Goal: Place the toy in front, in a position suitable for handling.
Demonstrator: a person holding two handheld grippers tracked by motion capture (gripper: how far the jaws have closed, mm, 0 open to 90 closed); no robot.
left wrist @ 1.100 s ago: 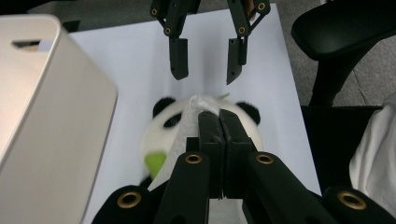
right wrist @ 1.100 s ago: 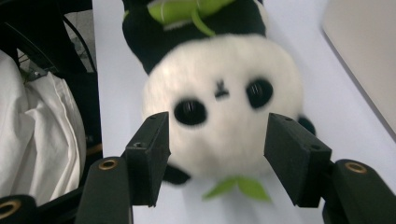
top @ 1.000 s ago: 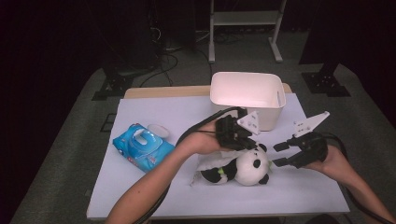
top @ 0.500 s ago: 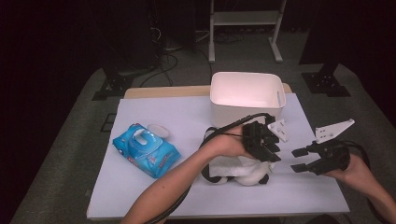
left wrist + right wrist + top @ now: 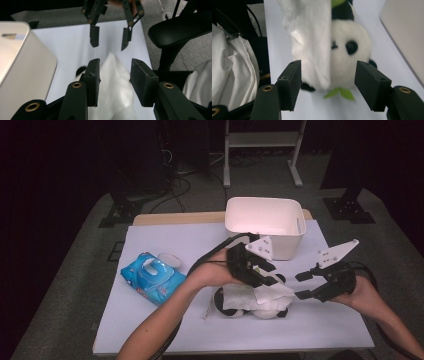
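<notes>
Tissue (image 5: 250, 295) draped on panda (image 5: 270, 307); left gripper (image 5: 267, 277) just opened, above it.

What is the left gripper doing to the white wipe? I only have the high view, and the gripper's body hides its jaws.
Observer: The left gripper has just been opening its jaws. The white wipe lies between them, and the pads are clear of it.
Operator: Is the panda's face covered?
Observer: Partly. In the right gripper view the wipe drapes one side of the panda, and its eyes show beside the edge.
Operator: And the right gripper?
Observer: The right gripper is open, short of the panda.
</notes>
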